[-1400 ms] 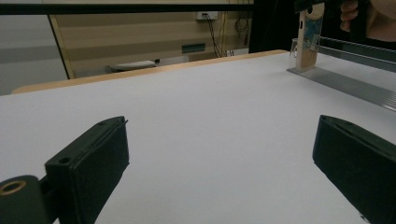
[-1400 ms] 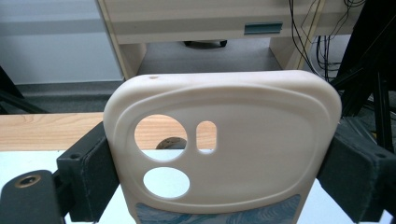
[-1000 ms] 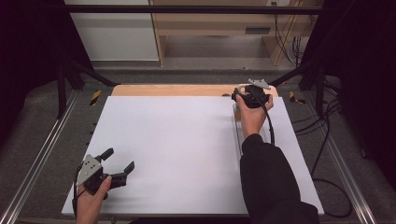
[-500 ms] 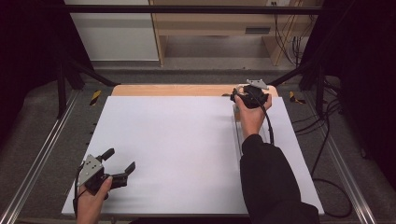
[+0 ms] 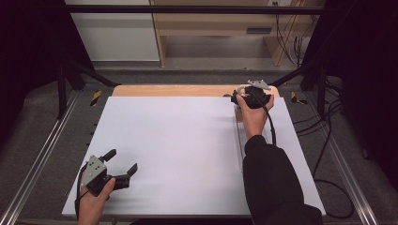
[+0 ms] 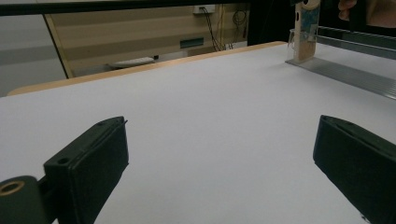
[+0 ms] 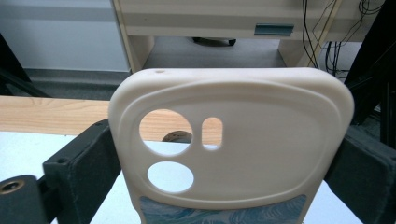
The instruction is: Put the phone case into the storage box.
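The left gripper [image 5: 121, 165] sits low at the near left corner of the white surface [image 5: 178, 140], held in the left hand [image 5: 94, 201]. Its 2 jaws stand wide apart with nothing between them; in the left gripper view only bare white sheet lies between the black jaws.

The right gripper [image 5: 244, 96] is at the far right of the surface, near the wooden edge [image 5: 173, 90], held in the right hand [image 5: 253, 117] with a black sleeve [image 5: 272, 183] behind it. In the right gripper view its jaws press on both sides of a cream phone case [image 7: 233, 140], which stands upright between them. The case shows 2 round holes and 1 narrow slot at its upper left, and a blue patterned patch along its lower edge.

A clear rack [image 5: 240, 136] runs along the surface beneath the right forearm, from the gripper toward the near edge. In the left gripper view the case [image 6: 306, 28] stands at the far end of that rack [image 6: 345, 74]. A cable [image 5: 270, 122] trails from the right gripper back along the arm.
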Tool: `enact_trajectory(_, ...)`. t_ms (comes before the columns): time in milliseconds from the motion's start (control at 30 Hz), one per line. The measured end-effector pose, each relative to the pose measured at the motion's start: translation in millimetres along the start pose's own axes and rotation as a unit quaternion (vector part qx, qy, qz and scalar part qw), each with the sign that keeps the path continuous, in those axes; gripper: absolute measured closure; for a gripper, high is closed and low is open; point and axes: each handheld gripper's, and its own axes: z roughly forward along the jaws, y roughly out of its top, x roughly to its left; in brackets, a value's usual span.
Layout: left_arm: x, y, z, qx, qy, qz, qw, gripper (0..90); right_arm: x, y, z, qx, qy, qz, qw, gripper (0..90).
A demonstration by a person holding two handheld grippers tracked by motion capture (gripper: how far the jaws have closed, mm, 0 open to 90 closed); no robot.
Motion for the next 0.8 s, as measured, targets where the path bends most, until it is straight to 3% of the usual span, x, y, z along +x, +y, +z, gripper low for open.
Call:
enact_trajectory(467, 0.8, 0.2, -0.4, 0.0, 0.005, -0.001, 1.0, 2.8, 0.9, -2.5, 2.6, 0.005, -0.002, 0.001, 1.0, 3.0)
enact_trajectory(800, 0.5, 0.4, -0.4, 0.0, 0.004, 0.0, 1.0, 2.8, -1.2, 0.6, -1.2, -0.006, -0.005, 0.01, 0.9999, 3.2)
